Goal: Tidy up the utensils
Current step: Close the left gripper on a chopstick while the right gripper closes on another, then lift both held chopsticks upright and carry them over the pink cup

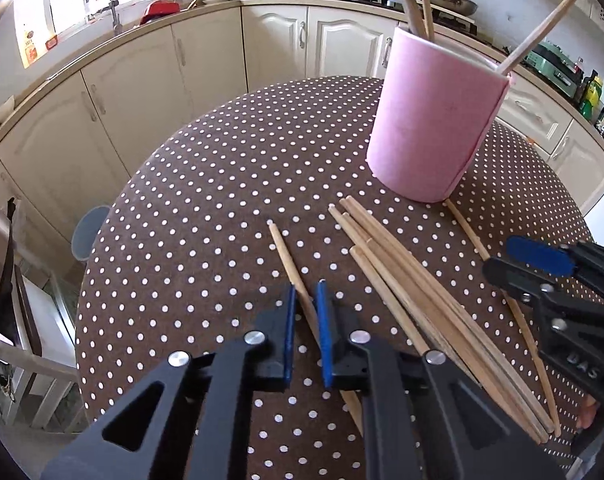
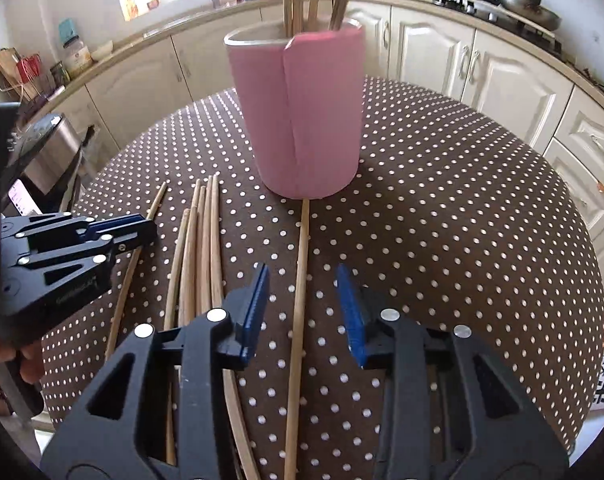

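Daylight pours through the window (image 1: 82,4) far beyond the tongs, blown out to white glare in both views. The room is bright, the counter (image 1: 142,30) evenly lit. Soft shadows fall just under the tongs. Fisheye bending curves the cupboards (image 2: 461,68); corners go black. Focus is fairly sharp, softening towards the edges.

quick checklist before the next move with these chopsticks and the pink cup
1. Left gripper closed on the lone chopstick: ok.
2. Right gripper astride its chopstick, jaws not yet gripping: not ok.
3. Pink cup upright: ok.
4. Room in the cup beside the sticks already inside: cannot tell.
5. Pile clear of the left gripper's stick: ok.
6. The two grippers apart: ok.
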